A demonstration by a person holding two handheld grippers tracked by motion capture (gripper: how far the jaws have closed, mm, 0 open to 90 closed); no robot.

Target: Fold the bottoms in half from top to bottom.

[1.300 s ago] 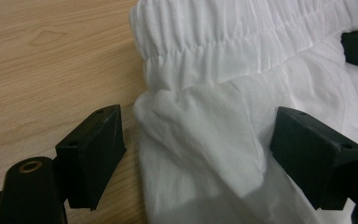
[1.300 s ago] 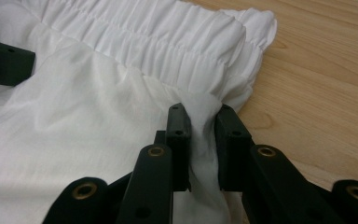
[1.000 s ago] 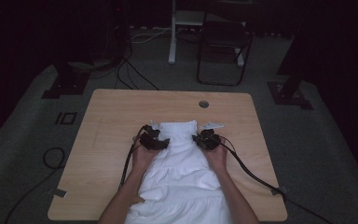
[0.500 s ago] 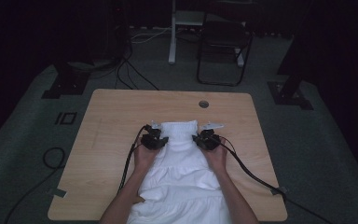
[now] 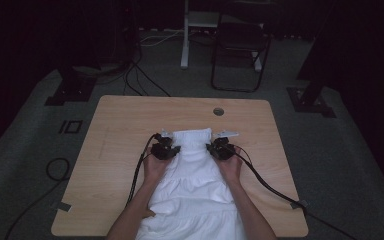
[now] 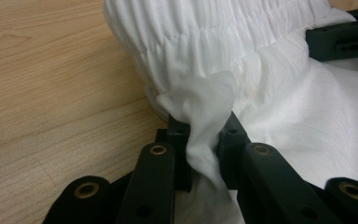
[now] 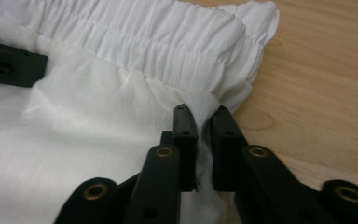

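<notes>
A white garment [image 5: 195, 185] with a gathered elastic waistband [image 5: 192, 136] lies on the light wooden table [image 5: 125, 125], in its near middle part. The waistband end points away from the person toward the far edge, and the cloth runs back from there to the near edge and over it, so the long axis goes from near to far. The cloth widens toward the person and shows soft folds.

Around it the tabletop is bare wood, with a round cable hole [image 5: 218, 111] near the far edge, well apart from the waistband. Beyond the table stand a dark folding chair [image 5: 240, 55] and a white post [image 5: 184, 35] on a grey carpet, with black cables [image 5: 140, 80] lying across the floor. Nothing lies between the grippers and the cloth.

The left gripper [image 5: 165, 150] sits at the left side of the garment, just below the waistband. Its jaws have just been closing, and in the left gripper view they pinch a bunched fold of the white cloth [image 6: 204, 121] between them. The right gripper [image 5: 220, 150] sits at the opposite side at the same height. Its jaws have also just been closing, and in the right gripper view they press together on the edge of the fabric [image 7: 204, 112] right under the waistband's frilled corner [image 7: 261, 18].

Both hands rest on the cloth behind the grippers.
</notes>
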